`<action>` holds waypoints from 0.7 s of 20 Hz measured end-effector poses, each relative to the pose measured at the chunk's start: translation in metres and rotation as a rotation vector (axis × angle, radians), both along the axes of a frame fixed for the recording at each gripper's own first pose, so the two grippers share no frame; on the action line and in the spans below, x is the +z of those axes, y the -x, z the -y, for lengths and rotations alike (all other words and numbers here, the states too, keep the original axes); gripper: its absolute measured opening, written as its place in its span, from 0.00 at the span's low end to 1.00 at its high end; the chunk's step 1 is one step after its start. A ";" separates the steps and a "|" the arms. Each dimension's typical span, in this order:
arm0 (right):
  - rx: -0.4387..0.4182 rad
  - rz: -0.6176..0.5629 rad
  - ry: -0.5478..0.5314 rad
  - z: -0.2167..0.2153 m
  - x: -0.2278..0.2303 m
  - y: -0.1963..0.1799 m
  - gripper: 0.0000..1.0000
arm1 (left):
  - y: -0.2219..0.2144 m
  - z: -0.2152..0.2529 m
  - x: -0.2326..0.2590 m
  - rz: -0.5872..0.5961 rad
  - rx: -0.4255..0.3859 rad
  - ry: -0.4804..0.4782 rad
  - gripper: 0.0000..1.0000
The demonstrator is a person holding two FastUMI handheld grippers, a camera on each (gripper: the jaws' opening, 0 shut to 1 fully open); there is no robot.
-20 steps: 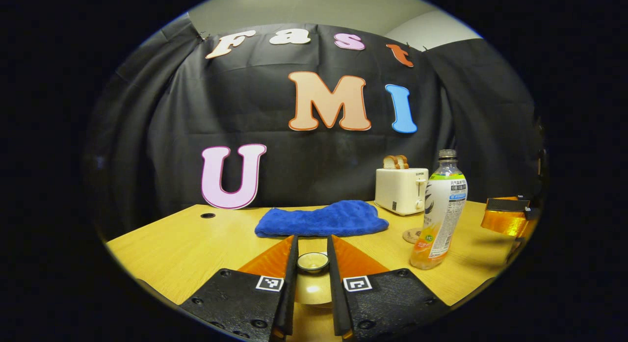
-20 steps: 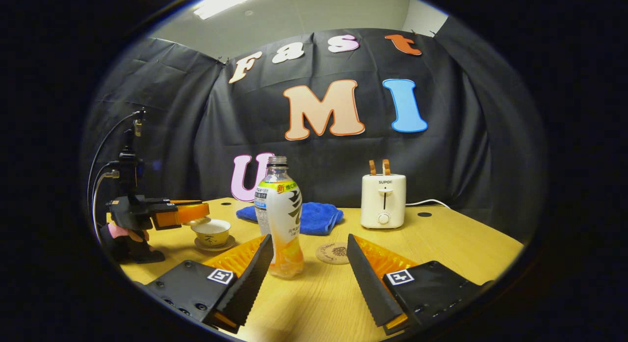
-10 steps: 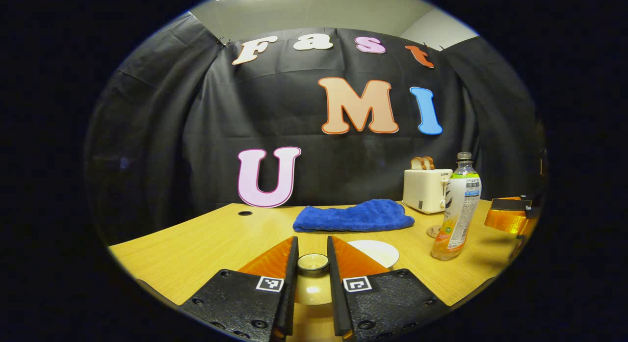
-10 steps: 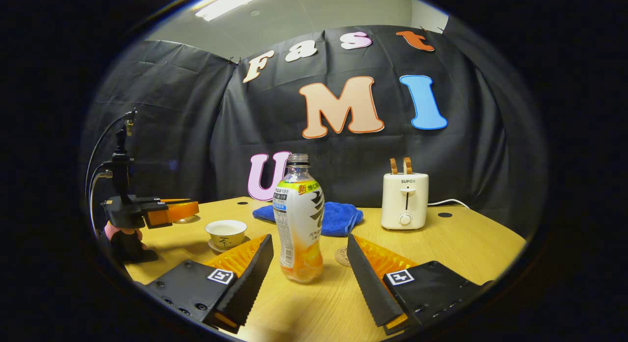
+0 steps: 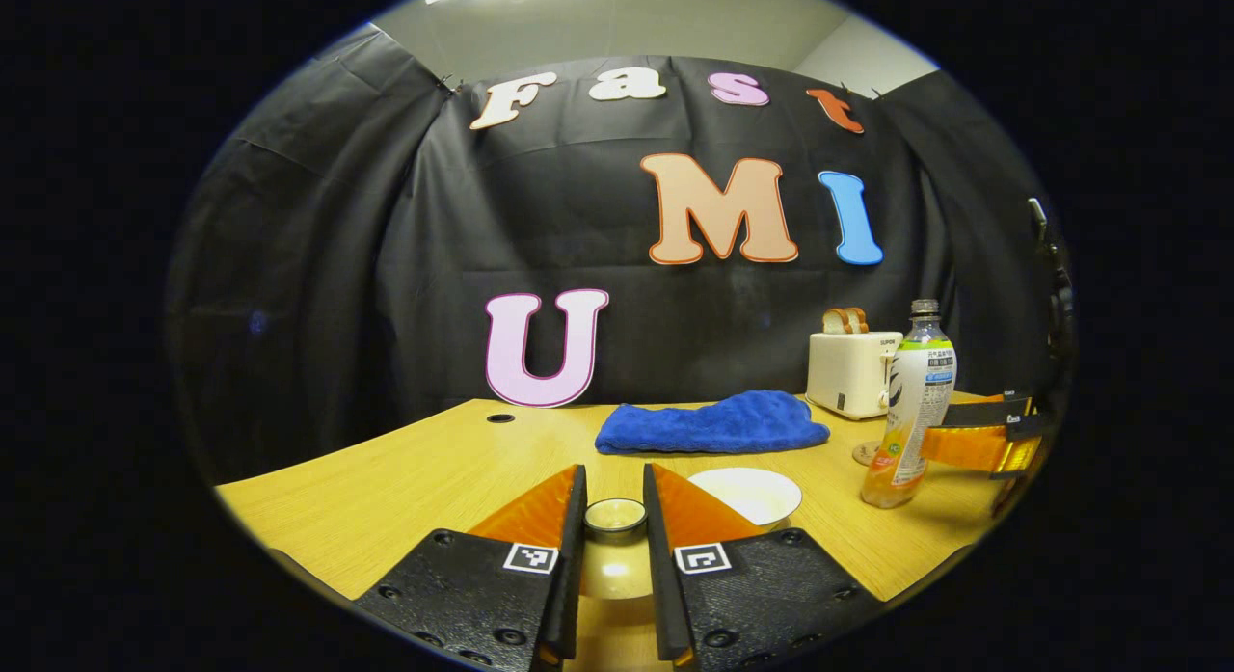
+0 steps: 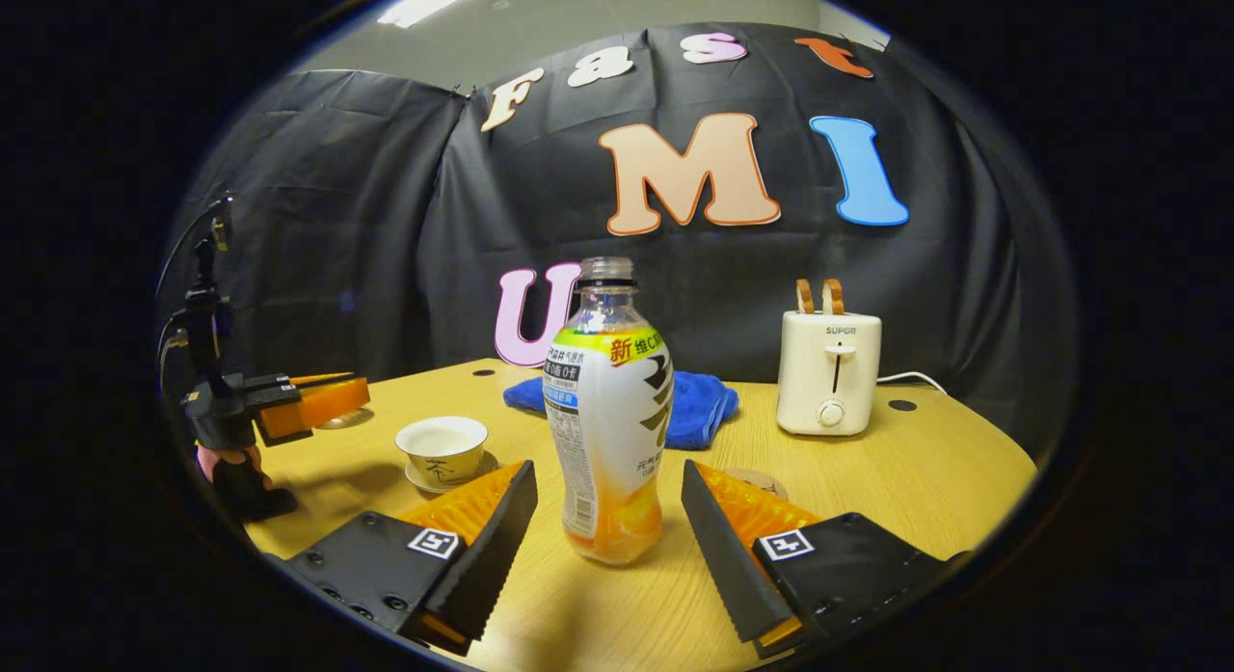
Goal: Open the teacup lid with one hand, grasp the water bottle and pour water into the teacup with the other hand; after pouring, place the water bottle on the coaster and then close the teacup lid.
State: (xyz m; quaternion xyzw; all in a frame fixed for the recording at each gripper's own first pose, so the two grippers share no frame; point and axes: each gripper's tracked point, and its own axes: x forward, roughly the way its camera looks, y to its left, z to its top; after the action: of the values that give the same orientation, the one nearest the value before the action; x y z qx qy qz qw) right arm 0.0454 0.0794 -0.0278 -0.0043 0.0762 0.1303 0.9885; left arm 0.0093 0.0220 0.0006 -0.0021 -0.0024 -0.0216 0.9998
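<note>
1. In the left gripper view, the left gripper [image 5: 614, 503] is clamping the knob of the teacup lid [image 5: 614, 556] between its 2 fingers, both pressing on the knob, with the lid's dome showing low in the narrow gap.
2. In the right gripper view, that left gripper [image 6: 313, 402] is hanging above the desk [image 6: 897, 479], off to the left of the teacup [image 6: 442, 447], with a hand [image 6: 231, 460] gripping its handle below.
3. The teacup is sitting uncovered on its saucer [image 6: 424, 479], and its pale rim is also showing in the left gripper view [image 5: 744, 494], just right of the left gripper's fingers.
4. The right gripper [image 6: 609, 503] is standing wide apart, its 2 fingers flanking the water bottle [image 6: 609, 431] on either side with a clear gap to each, so neither is touching it.
5. The water bottle is standing upright on the desk with its cap off and orange liquid filling only its lowest part.
6. In the left gripper view, the water bottle [image 5: 911, 407] is standing at the far right, with the right gripper [image 5: 979, 439] reaching in beside it.
7. The coaster [image 6: 762, 481] is lying flat on the desk just behind and right of the bottle, partly hidden by the right gripper's finger.
8. A blue towel [image 6: 699, 407] is lying crumpled behind the bottle, near the booth wall.
9. A white toaster [image 6: 827, 373] holding 2 slices of bread is standing at the back right of the desk.
</note>
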 end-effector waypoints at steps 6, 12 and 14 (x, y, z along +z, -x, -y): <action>-0.056 -0.045 0.005 0.001 -0.008 -0.025 0.96 | 0.001 -0.013 -0.001 -0.001 0.003 0.000 0.29; -0.115 -0.068 0.025 0.004 -0.013 -0.043 0.92 | 0.003 -0.026 -0.001 -0.001 0.016 -0.001 0.29; -0.114 -0.084 0.040 0.001 -0.018 -0.049 0.91 | 0.003 -0.030 -0.003 0.000 0.019 -0.002 0.29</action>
State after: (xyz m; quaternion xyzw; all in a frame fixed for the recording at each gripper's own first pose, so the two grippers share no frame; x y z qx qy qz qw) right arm 0.0946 0.0784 -0.0462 -0.0143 0.1204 0.0725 0.9900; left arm 0.0059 0.0518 -0.0022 -0.0012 -0.0026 -0.0123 0.9999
